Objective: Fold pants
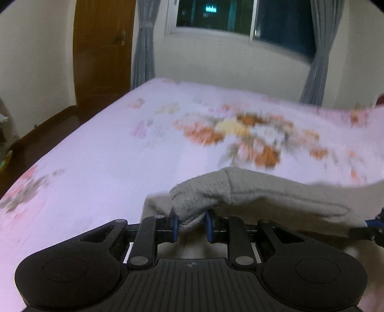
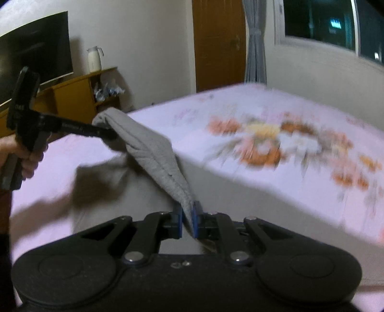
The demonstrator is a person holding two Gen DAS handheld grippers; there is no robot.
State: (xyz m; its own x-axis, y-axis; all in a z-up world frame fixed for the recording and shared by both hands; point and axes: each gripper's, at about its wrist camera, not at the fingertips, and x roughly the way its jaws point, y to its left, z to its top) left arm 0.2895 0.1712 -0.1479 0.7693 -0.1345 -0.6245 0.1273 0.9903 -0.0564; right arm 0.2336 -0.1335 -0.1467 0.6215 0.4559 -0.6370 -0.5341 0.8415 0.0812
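Here, left hand-held gripper [image 1: 191, 222] and right hand-held gripper [image 2: 188, 219] each clamp grey pants [image 2: 153, 153], TV [image 2: 36, 55] only in right view.

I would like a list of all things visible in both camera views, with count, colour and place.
pants: one, grey, stretched between both grippers above the bed
bed: one, pink floral sheet, centre
door: one, brown, back wall
curtains: two, grey, beside the window
window: one, dark, back wall
television: one, black, on the cabinet
cabinet: one, yellow wood, far left
jug: one, white, on the cabinet
left gripper: black, shut on pants
right gripper: black, shut on pants
hand: one, holding the left gripper
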